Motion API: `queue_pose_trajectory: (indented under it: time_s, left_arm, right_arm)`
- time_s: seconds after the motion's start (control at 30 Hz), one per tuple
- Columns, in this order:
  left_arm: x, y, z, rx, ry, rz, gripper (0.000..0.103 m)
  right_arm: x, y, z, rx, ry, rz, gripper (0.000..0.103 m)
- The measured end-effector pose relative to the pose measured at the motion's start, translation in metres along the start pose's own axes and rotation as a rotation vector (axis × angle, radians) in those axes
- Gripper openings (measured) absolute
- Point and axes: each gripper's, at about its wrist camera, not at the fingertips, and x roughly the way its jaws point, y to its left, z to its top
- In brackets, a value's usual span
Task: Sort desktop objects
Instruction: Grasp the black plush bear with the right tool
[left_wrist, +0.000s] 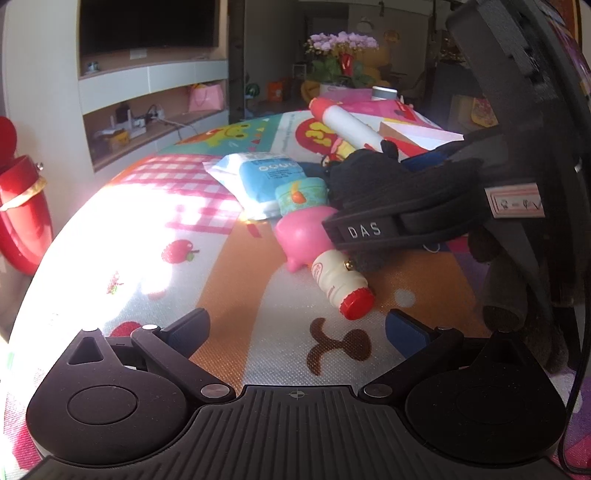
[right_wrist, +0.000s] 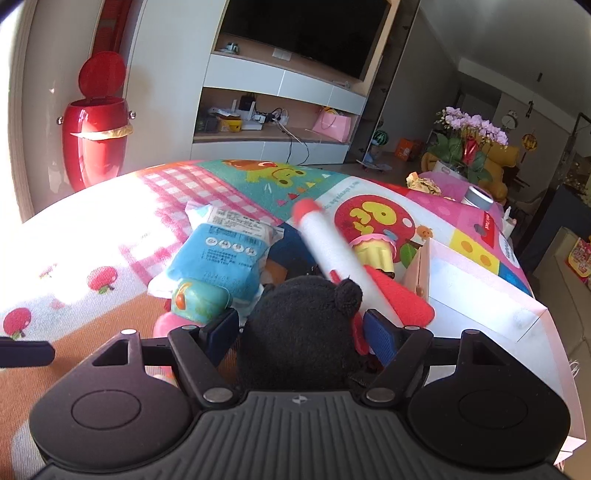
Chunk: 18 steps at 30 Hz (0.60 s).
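A black plush toy (right_wrist: 303, 328) sits between the fingers of my right gripper (right_wrist: 301, 332), which close on its sides; it also shows in the left wrist view (left_wrist: 373, 181). Around it lie a white tube with red ends (right_wrist: 332, 254), a blue tissue pack (right_wrist: 218, 254), a teal case (right_wrist: 201, 299) and a pink piggy toy (left_wrist: 306, 232). A small yogurt bottle with a red cap (left_wrist: 341, 282) lies just ahead of my left gripper (left_wrist: 295, 325), which is open and empty above the mat.
A white box with a pink rim (right_wrist: 476, 291) stands at the right of the colourful mat (left_wrist: 147, 229). A grey-capped can (right_wrist: 478, 195) is at the far edge. A red bin (right_wrist: 96, 140) stands beyond the table.
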Motion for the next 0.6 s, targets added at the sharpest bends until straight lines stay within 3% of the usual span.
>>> queue_pose_trajectory:
  time_s: [0.07, 0.17, 0.37, 0.47, 0.53, 0.6]
  left_arm:
    - [0.0, 0.0, 0.0, 0.001, 0.0, 0.005, 0.103]
    - [-0.001, 0.0, 0.0, 0.001, 0.001, 0.004, 0.103]
    - [0.001, -0.004, 0.001, 0.016, 0.009, 0.016, 0.103]
    - [0.002, -0.013, 0.0, 0.048, 0.013, 0.096, 0.103]
    - [0.0, -0.019, -0.002, 0.065, -0.003, 0.183, 0.103]
    - [-0.002, -0.024, -0.003, 0.092, -0.014, 0.225, 0.103]
  right_arm:
    - [-0.007, 0.006, -0.008, -0.042, -0.006, -0.022, 0.066]
    - [-0.03, -0.002, -0.011, 0.005, -0.005, 0.05, 0.064]
    - [-0.093, -0.059, -0.038, 0.347, 0.036, 0.257, 0.064]
    - [-0.105, -0.084, -0.064, 0.485, 0.058, 0.284, 0.065]
    - [-0.111, -0.091, -0.08, 0.526, 0.066, 0.267, 0.065]
    - [-0.114, -0.091, -0.09, 0.543, 0.085, 0.24, 0.066]
